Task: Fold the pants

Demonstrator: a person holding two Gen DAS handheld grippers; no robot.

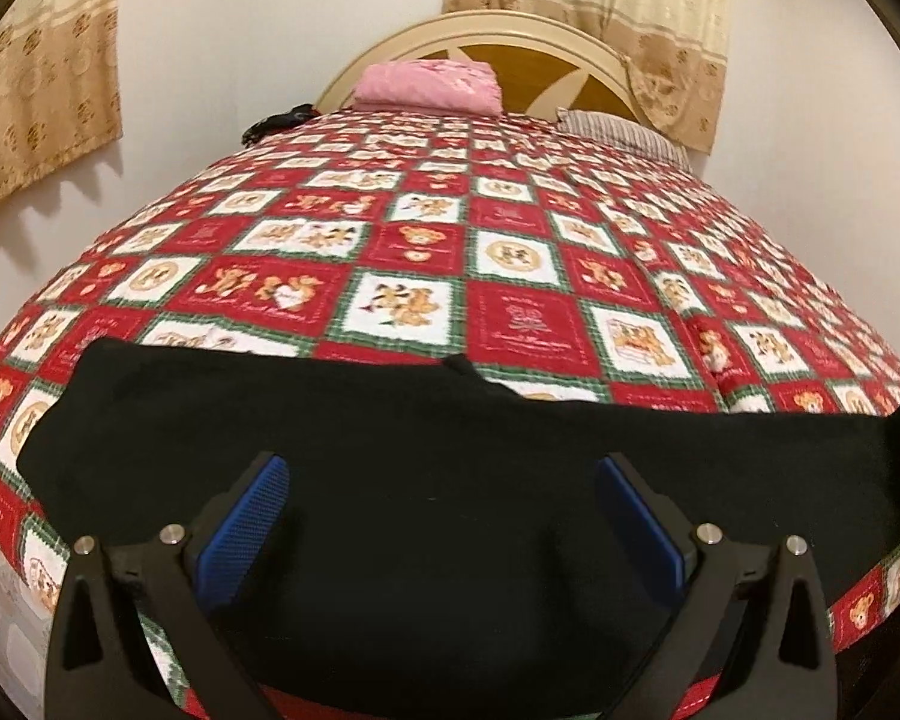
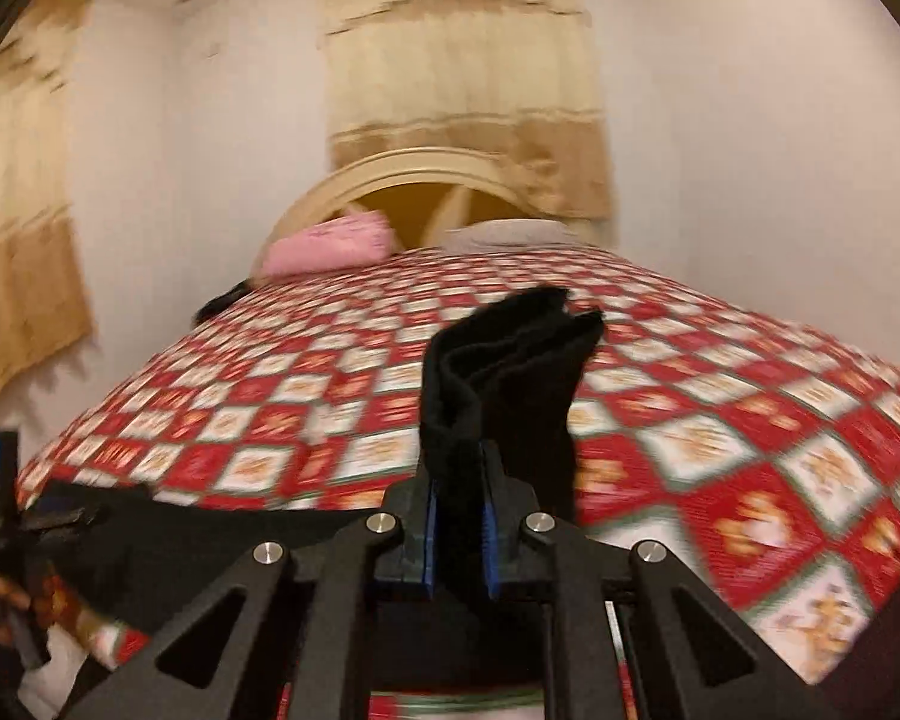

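My right tongs (image 2: 459, 516) are clenched on a bunched end of the black pants (image 1: 390, 480), and the cloth stands up between the blue pads (image 2: 431, 531) in a thick vertical fold that rises above the bed's quilt (image 1: 510, 276). From there, in the right wrist view, the fabric trails away low to the left along the near edge of the bed. My left tongs (image 1: 444, 516) are released, the two blue pads wide apart and poised over the middle of the pants with nothing pinched between them. In the left wrist view the pants lie spread flat across the near end of the bed on the red, white and green teddy-bear quilt, running from the left side to the right edge, where the cloth lifts up out of view. At the far end of the bed a folded pink blanket (image 1: 429, 84) sits against the arched cream headboard (image 1: 510, 39), with a striped pillow (image 1: 618, 129) just beside it to the right. Beige patterned curtains (image 1: 600, 6) hang on the white wall behind.
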